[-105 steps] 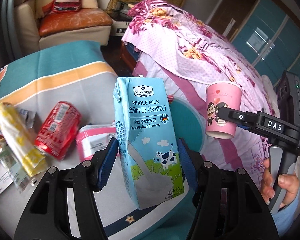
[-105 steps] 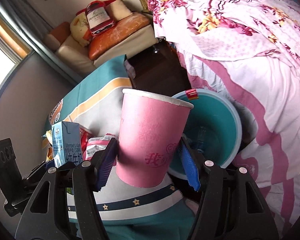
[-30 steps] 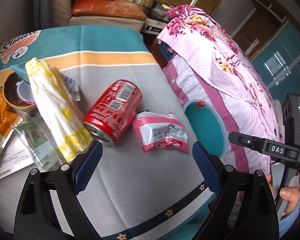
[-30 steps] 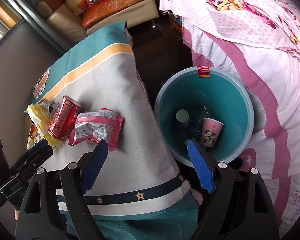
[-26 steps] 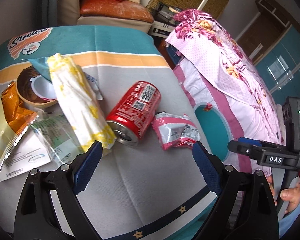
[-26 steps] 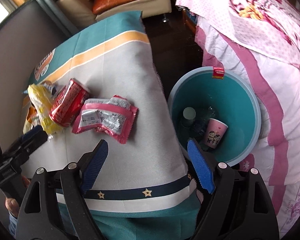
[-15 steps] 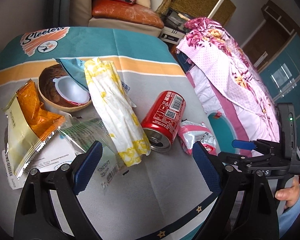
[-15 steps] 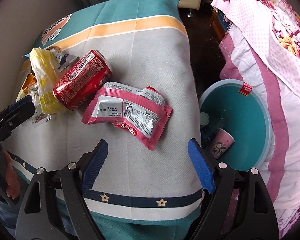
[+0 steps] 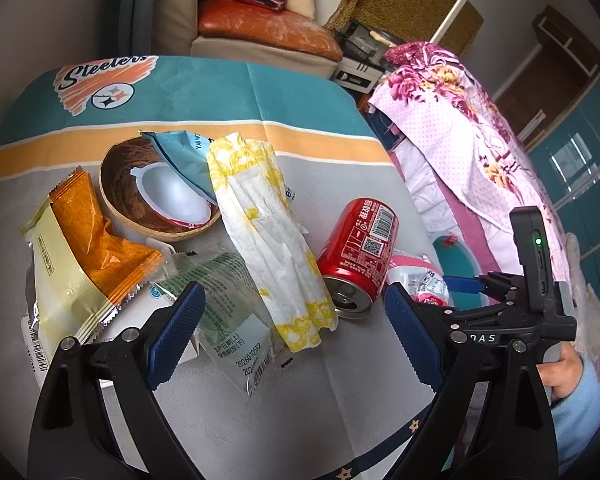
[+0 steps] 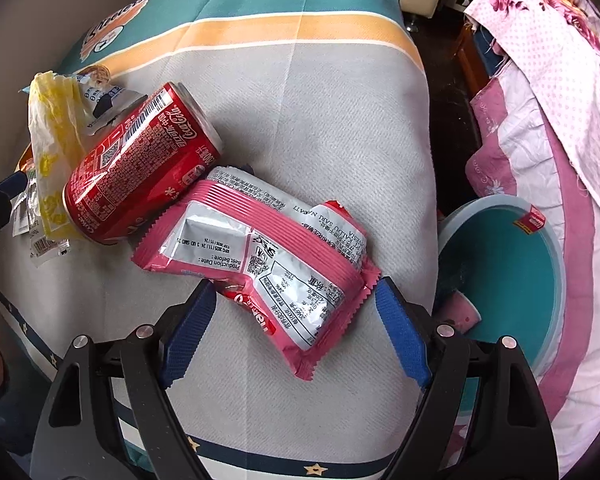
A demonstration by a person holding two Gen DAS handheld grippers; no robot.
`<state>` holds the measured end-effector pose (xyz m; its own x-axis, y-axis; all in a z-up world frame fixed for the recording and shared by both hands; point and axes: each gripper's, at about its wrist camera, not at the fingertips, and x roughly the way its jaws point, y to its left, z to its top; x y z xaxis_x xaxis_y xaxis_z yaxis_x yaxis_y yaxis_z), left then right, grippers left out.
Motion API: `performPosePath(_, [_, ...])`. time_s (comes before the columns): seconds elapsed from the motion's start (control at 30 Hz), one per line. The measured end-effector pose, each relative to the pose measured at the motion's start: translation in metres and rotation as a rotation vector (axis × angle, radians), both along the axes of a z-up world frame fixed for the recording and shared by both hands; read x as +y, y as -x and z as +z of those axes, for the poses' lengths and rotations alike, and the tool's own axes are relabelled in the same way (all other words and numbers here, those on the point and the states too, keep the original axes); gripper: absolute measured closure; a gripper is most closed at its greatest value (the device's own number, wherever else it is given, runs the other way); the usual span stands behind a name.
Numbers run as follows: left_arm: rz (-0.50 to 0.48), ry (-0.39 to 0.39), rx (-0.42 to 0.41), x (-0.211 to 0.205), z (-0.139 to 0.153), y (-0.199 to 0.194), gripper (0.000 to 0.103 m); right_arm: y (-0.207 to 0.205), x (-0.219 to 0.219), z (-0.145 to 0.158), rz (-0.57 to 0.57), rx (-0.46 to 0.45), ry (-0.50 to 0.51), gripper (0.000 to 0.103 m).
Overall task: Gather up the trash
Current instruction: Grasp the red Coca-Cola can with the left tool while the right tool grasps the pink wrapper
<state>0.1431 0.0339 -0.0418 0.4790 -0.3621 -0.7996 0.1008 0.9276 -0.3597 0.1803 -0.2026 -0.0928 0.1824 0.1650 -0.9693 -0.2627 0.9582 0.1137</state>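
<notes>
Hiding most of the pink cup: the bin rim

Bare cloth lies open beyond and right of the pink packet. The can touches the packet's far left edge, blocking that side. Wrappers crowd the table's left; the near strip is clear.

Glossy red metal can; shiny crinkled pink foil packet; matt woven tablecloth; smooth teal plastic bin; crumpled paper wrapper.
</notes>
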Motion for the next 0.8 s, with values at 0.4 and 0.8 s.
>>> performPosePath(0.4, [-0.06, -0.032, -0.04, -0.027, 0.017, -0.001, 0.011, 0.019, -0.008, 0.019, -0.013, -0.021, -0.065, 0.073])
performPosePath(0.8, [-0.224, -0.156, -0.007, -0.098, -0.003, -0.044, 0.012, 0.024, -0.049, 0.036, -0.119, -0.049, -0.109, 0.073])
